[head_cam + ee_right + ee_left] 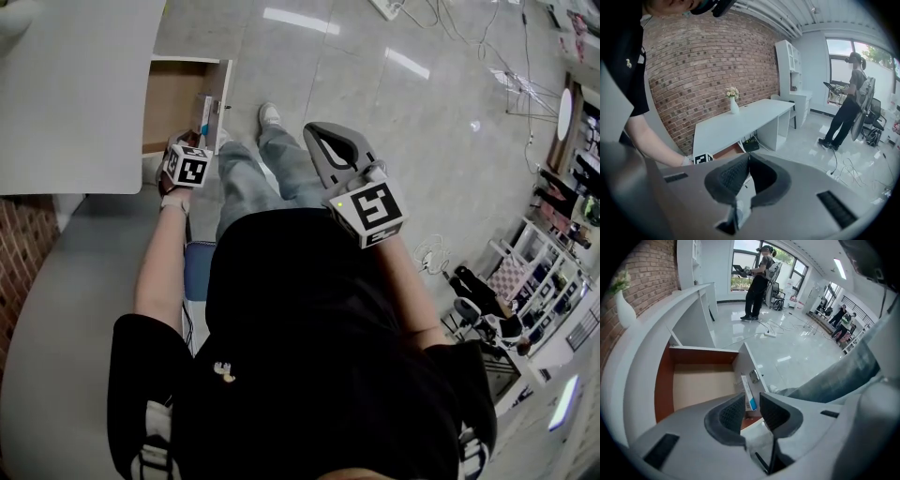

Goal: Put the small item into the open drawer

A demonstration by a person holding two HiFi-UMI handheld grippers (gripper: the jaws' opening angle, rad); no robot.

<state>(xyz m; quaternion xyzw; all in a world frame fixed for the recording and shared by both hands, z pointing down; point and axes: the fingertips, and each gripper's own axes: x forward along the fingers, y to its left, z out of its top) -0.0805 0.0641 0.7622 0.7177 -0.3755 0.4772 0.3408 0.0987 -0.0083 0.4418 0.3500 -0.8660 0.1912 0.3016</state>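
Observation:
The open drawer (pixel 173 98) (pixel 701 385) juts from under the white desk, its wooden bottom bare. A small white and blue box (pixel 204 118) (pixel 747 389) stands on edge inside it, leaning against the drawer's front wall beside the lock. My left gripper (pixel 190 148) (pixel 752 401) hovers at the drawer's front edge, open by a narrow gap; the box shows just beyond that gap and nothing is pinched. My right gripper (pixel 317 131) (pixel 749 157) is raised over my legs, shut and empty.
The white desk top (pixel 75 94) covers the drawer's left side, with a brick wall (pixel 23 253) behind it. My legs and shoe (pixel 269 114) stand right of the drawer. Cables lie on the glossy floor. Another person (pixel 757 282) stands far off. A vase (pixel 623 310) sits on the desk.

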